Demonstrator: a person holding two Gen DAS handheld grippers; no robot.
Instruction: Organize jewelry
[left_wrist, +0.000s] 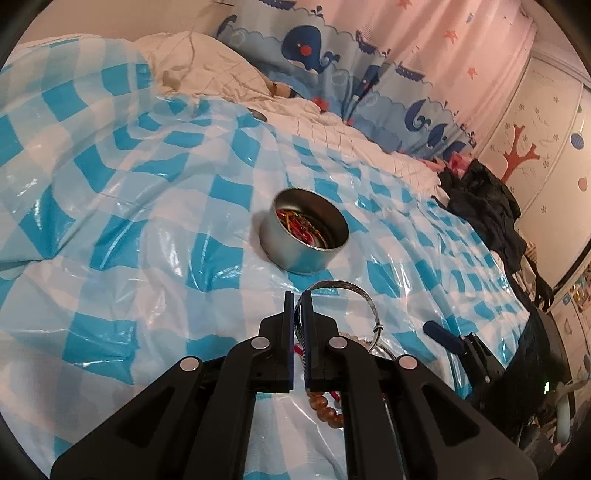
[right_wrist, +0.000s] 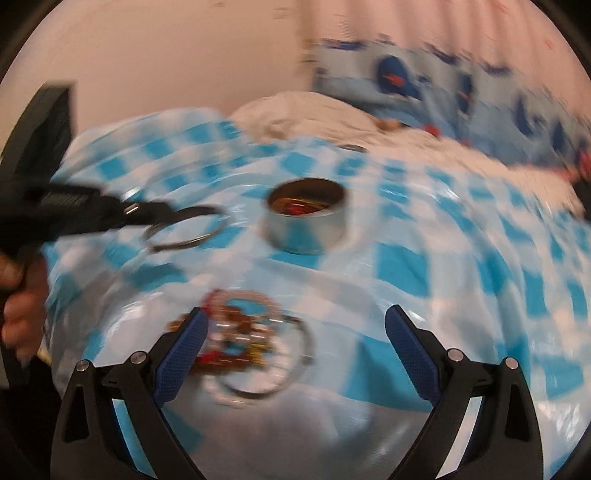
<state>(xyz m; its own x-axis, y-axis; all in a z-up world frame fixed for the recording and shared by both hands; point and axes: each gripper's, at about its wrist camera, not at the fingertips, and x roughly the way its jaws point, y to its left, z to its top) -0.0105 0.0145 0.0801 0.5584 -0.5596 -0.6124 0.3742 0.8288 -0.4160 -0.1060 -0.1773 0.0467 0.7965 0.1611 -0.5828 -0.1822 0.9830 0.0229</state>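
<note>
The left gripper (left_wrist: 298, 295) is clenched on a silver bangle (left_wrist: 354, 291); its two dark pads pinch the band edge-on, and the rest of the ring arcs out to the right of the fingers, clear of the cloth. In the right wrist view the same bangle (right_wrist: 184, 230) hangs from the tip of the left gripper (right_wrist: 155, 216), lifted above the blue-and-white checked plastic sheet (left_wrist: 147, 221) and well left of the round metal tin (right_wrist: 306, 225). The person's hand (right_wrist: 22, 295) grips the handle at the left edge of that view. The tin (left_wrist: 304, 236) stands upright and lidless in the middle of the sheet, just beyond the left gripper's fingertips, with red and gold pieces already lying inside it. The right gripper (right_wrist: 295, 325) is released — its blue-padded fingers (right_wrist: 181, 354) stand wide apart with nothing between them. It hovers over the remaining jewelry pile (right_wrist: 240, 339) at the near side of the sheet: beaded bracelets, red and gold strands and at least one more silver ring, blurred in this view. In the left wrist view, amber beads (left_wrist: 328, 406) of that pile show beneath the gripper body. A white quilt (left_wrist: 221, 74) and a whale-print curtain (left_wrist: 369, 66) lie at the far side.
</note>
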